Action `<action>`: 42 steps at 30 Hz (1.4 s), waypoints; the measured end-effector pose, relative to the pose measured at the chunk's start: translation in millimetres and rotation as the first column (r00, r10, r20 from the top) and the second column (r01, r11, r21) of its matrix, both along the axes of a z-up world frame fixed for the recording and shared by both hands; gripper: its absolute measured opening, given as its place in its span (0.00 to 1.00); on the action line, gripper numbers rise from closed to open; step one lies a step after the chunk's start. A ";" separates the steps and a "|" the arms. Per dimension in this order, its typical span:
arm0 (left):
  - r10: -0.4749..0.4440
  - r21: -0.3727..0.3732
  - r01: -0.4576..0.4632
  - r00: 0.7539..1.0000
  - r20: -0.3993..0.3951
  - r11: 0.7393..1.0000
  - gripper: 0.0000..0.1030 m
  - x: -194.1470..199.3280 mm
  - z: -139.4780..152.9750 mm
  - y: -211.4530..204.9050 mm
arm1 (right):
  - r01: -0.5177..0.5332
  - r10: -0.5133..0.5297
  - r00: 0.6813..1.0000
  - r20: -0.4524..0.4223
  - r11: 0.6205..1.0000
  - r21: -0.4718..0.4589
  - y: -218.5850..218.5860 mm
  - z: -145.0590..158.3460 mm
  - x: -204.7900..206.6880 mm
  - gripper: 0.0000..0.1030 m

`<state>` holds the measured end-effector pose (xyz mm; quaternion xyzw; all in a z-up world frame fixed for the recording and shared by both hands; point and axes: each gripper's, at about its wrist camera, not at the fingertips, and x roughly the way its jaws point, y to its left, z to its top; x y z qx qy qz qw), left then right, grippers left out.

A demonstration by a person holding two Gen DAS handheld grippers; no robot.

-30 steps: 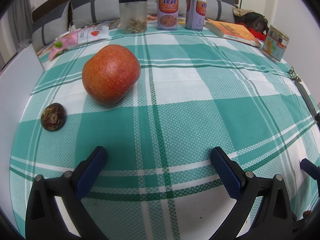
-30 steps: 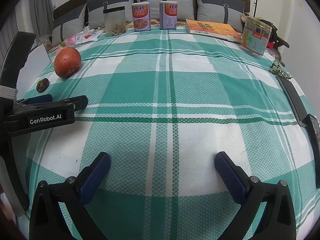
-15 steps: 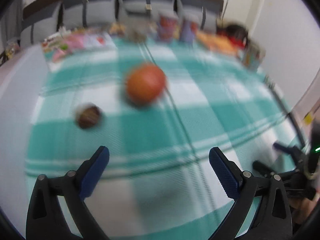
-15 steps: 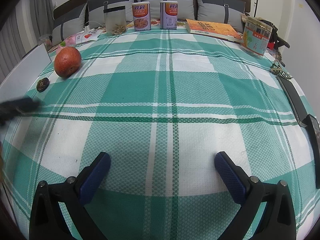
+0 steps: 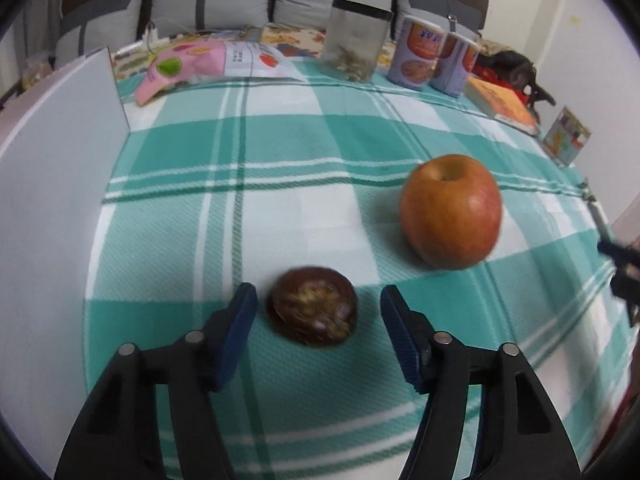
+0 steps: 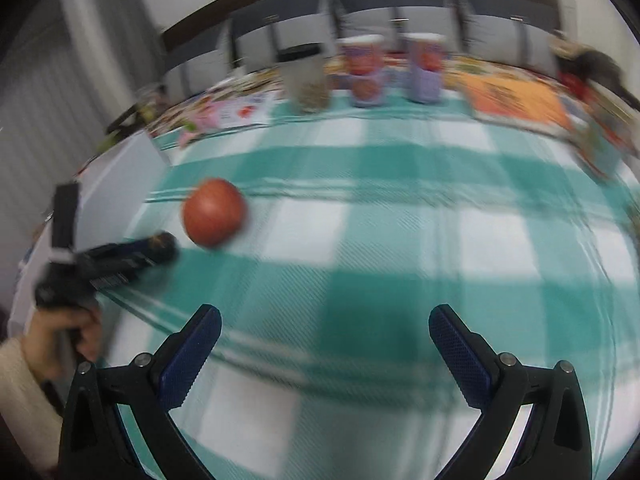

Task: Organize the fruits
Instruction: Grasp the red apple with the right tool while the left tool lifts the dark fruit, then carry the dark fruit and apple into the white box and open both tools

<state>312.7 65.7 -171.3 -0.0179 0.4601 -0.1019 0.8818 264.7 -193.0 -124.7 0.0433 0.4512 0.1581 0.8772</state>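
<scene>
A small dark brown fruit (image 5: 312, 306) lies on the green-and-white checked cloth (image 5: 280, 216). My left gripper (image 5: 316, 320) is open, with its blue pads on either side of the fruit and not touching it. A red-orange apple (image 5: 450, 210) stands to the fruit's right and a little farther back; it also shows blurred in the right wrist view (image 6: 214, 212). My right gripper (image 6: 325, 352) is open and empty above the cloth. The left gripper (image 6: 132, 256) appears at the left of the right wrist view, next to the apple.
A white board (image 5: 48, 200) stands along the left edge. At the back are a pink snack bag (image 5: 192, 66), a clear jar (image 5: 356, 40), two cans (image 5: 420, 56), an orange book (image 5: 504, 104) and a small tin (image 5: 566, 138).
My left gripper has swung left and down to the small dark fruit, which now sits between its pads. My right gripper has moved forward and left toward the apple.
</scene>
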 end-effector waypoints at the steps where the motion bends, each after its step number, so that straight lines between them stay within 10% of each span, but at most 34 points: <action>1: 0.002 0.005 -0.002 1.000 0.002 1.000 0.71 2.1 -0.3 -0.6 | -0.034 0.034 0.999 -0.004 0.999 0.001 8.5 2.1 10.9 1.00; 5: -0.002 0.016 0.002 1.000 0.013 1.000 0.45 7.2 -0.5 -0.9 | -0.172 0.173 0.985 0.007 0.983 -0.071 57.7 5.6 50.2 1.00; 11: 0.067 -0.055 -0.069 0.997 -0.033 0.996 0.44 3.3 3.0 13.7 | -0.291 0.283 0.956 -0.074 0.949 -0.121 120.2 -12.6 92.2 0.94; 14: 0.082 -0.078 -0.087 0.995 -0.055 0.993 0.44 -9.6 9.2 15.9 | -0.336 0.313 0.939 -0.145 0.924 -0.185 147.6 -29.8 103.2 0.68; 17: 0.104 -0.153 -0.113 0.992 -0.068 0.982 0.44 -30.3 26.4 20.9 | -0.322 0.286 0.939 -0.189 0.926 -0.199 151.9 -30.8 103.2 0.67; 23: 0.101 -0.356 -0.089 0.995 0.017 0.930 0.43 -95.7 126.0 42.0 | -0.237 0.247 0.957 -0.149 0.968 0.087 123.9 26.2 72.9 0.67; 30: 0.185 -0.326 -0.134 0.974 0.130 0.936 0.44 -166.7 233.4 132.9 | -0.368 0.406 0.912 -0.055 0.869 0.330 184.3 126.8 22.3 0.67; 36: 0.362 -0.151 -0.356 0.932 0.012 0.922 0.44 -173.3 189.5 231.7 | -0.525 0.594 0.797 -0.110 0.772 0.359 302.2 128.1 -25.8 0.67; 42: 0.461 -0.045 -0.471 0.875 -0.148 0.881 0.44 -112.6 101.7 280.2 | -0.544 0.567 0.805 -0.176 0.823 0.163 407.7 69.8 -15.0 0.67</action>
